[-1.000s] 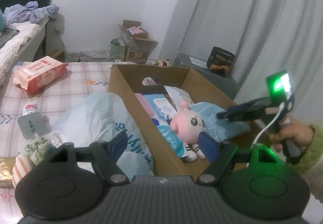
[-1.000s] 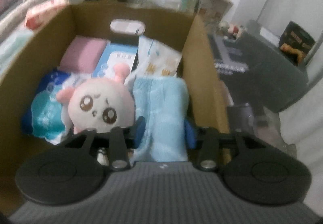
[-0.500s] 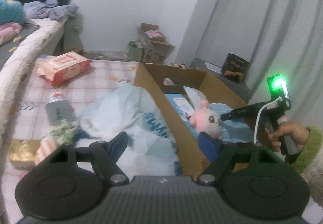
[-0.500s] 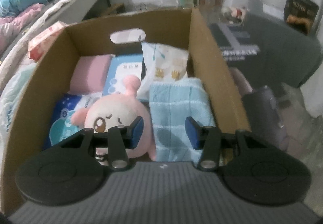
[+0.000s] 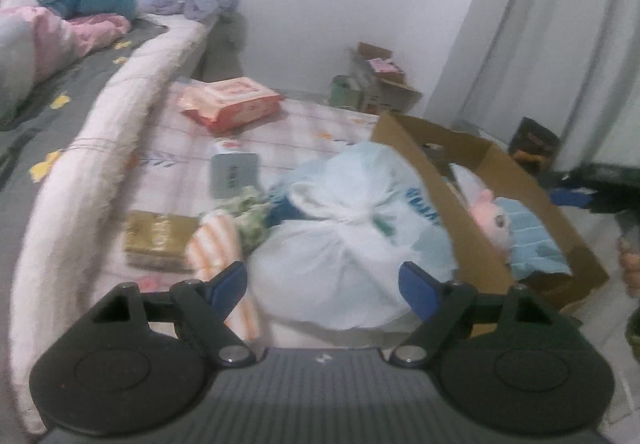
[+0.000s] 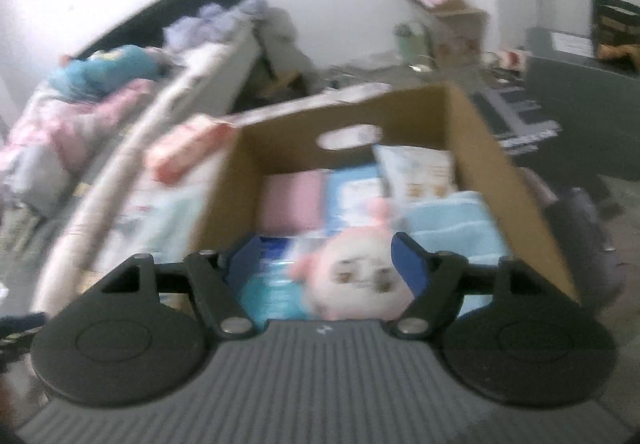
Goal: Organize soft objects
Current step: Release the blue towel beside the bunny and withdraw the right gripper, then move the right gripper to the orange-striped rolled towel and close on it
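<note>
From the left wrist view, the left hand-held gripper (image 5: 322, 286) had its jaws spread wide, having just opened a little further, with nothing pressed between the pads. Seen through the gap lay a knotted white plastic bag (image 5: 352, 244) on the checked bed sheet (image 5: 280, 132). At ten o'clock of the bag sat a striped orange cloth (image 5: 218, 248), a green crumpled cloth (image 5: 250, 214) and a gold packet (image 5: 156, 240). Farther off at eleven o'clock lay a red wipes pack (image 5: 232, 104). At three o'clock of the bag, touching it, stood the cardboard box (image 5: 472, 228), holding a pink plush toy (image 5: 494, 220) beside a light blue towel (image 5: 528, 236). The right hand-held gripper (image 5: 572, 198) showed at the frame's three o'clock edge, blurred.

From the right wrist view, badly blurred, the right hand-held gripper (image 6: 324, 264) had jaws standing apart, having just been opening, and gripped nothing. Below it the cardboard box (image 6: 496, 172) stood open. Inside, the pink plush toy (image 6: 356, 268) lay at the near end, the light blue towel (image 6: 456, 228) at its three o'clock, a blue packet (image 6: 272, 284) at its nine o'clock, a pink pack (image 6: 290, 202) at eleven o'clock and a white patterned pouch (image 6: 418, 172) at one o'clock.
</note>
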Available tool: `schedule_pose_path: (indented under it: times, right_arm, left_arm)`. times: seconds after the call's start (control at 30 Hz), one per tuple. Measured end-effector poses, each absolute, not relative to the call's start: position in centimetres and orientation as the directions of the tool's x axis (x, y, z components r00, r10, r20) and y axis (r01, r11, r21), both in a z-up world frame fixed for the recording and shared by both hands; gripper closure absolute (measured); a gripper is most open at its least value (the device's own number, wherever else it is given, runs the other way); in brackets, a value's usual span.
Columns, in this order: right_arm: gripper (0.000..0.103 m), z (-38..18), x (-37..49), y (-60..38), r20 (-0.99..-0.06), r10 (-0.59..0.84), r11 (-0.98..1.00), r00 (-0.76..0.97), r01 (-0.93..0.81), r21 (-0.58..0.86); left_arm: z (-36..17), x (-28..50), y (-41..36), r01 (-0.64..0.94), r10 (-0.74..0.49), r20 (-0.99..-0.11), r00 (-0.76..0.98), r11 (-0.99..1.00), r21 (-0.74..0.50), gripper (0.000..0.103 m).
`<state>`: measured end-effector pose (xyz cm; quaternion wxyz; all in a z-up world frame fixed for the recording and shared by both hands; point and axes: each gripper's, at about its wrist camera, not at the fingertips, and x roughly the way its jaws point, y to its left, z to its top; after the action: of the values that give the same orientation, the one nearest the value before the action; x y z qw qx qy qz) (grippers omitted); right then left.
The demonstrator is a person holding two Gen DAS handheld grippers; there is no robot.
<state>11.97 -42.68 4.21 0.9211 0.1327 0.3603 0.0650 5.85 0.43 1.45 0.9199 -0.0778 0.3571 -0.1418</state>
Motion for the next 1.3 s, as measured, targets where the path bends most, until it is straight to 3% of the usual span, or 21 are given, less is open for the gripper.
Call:
schedule_pose_path:
  times: [0.33, 0.7, 1.03, 1.3]
  right_arm:
    - [0.03, 6.1, 11.0, -33.6, -0.583, 0.471, 0.869, 0.662, -0.236, 0.434]
    - [0.031, 3.0, 13.7, -22.7, -0.567, 0.726, 0.684, 0.389, -0.331, 0.65]
    - [0.051, -1.6, 16.9, -14.5, -0.671, 0.692, 0.72, 0.267, -0.326, 0.613]
    - [0.053, -4.5, 18.2, -12.3, -0.734, 0.632, 0.77, 0.249, -0.313, 0.556]
  left_arm:
    - [0.9, 4.1, 2.8, 0.145, -0.242, -0.641, 0.728, 0.969, -0.201, 0.019]
    - [-1.6, 6.2, 4.4, 0.083, -0.223, -0.685, 0.694, 0.969, -0.232, 0.027]
    - [-6.1, 9.6, 4.3, 0.052, -0.241, -0.765, 0.598, 0.963, -0.263, 0.041]
    - [-7.6, 10.2, 4.6, 0.035, -0.274, -0.771, 0.575, 0.949, -0.312, 0.05]
